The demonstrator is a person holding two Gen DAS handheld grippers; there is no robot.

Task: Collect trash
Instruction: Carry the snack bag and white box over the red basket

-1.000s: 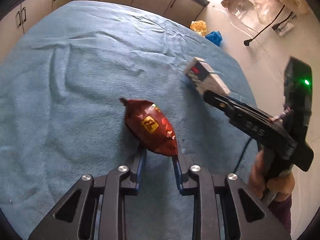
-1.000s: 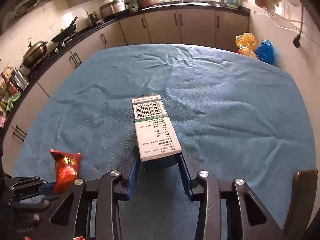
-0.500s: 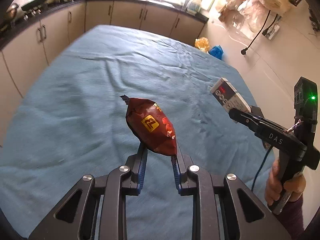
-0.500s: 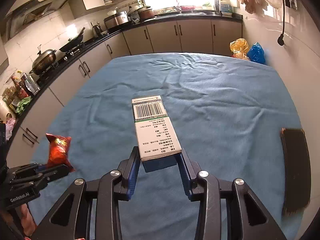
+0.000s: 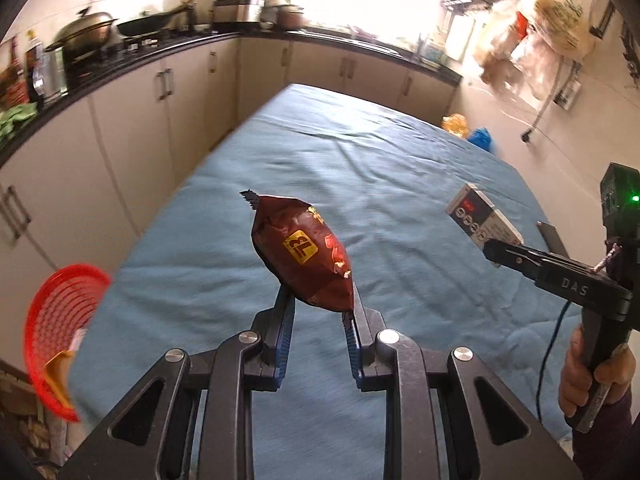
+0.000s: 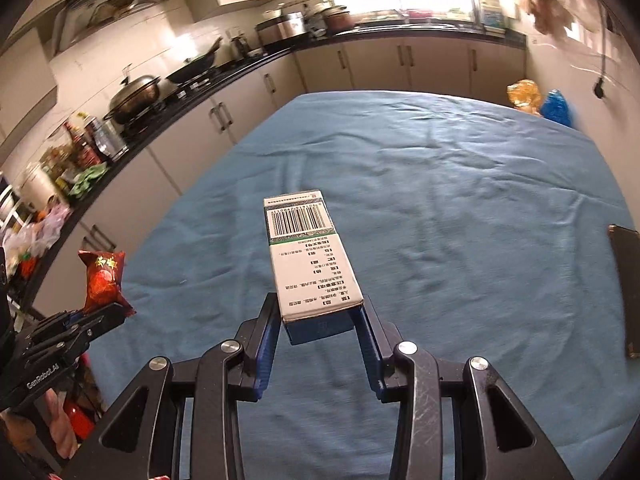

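My left gripper (image 5: 319, 300) is shut on a dark red snack packet (image 5: 302, 254), held in the air above the blue-covered table (image 5: 360, 168). The same packet (image 6: 103, 278) shows at the far left of the right wrist view, pinched by the left gripper (image 6: 120, 308). My right gripper (image 6: 318, 312) is shut on the near end of a white carton with a barcode (image 6: 306, 248). In the left wrist view that carton (image 5: 482, 224) juts from the right gripper (image 5: 490, 250), held by a hand (image 5: 592, 376) at the right edge. A red mesh basket (image 5: 56, 332) sits low at the left.
Cream kitchen cabinets (image 6: 240, 120) with a black counter, pots and bottles run along the left and far sides. A dark flat object (image 6: 624, 288) lies at the table's right edge. Yellow and blue bags (image 6: 540, 100) sit beyond the far corner. Plastic bags (image 5: 540, 32) hang on the right wall.
Both grippers have pulled back and risen from the table, still holding the packet and carton. The left view has swung left, bringing the red basket and counter into sight.
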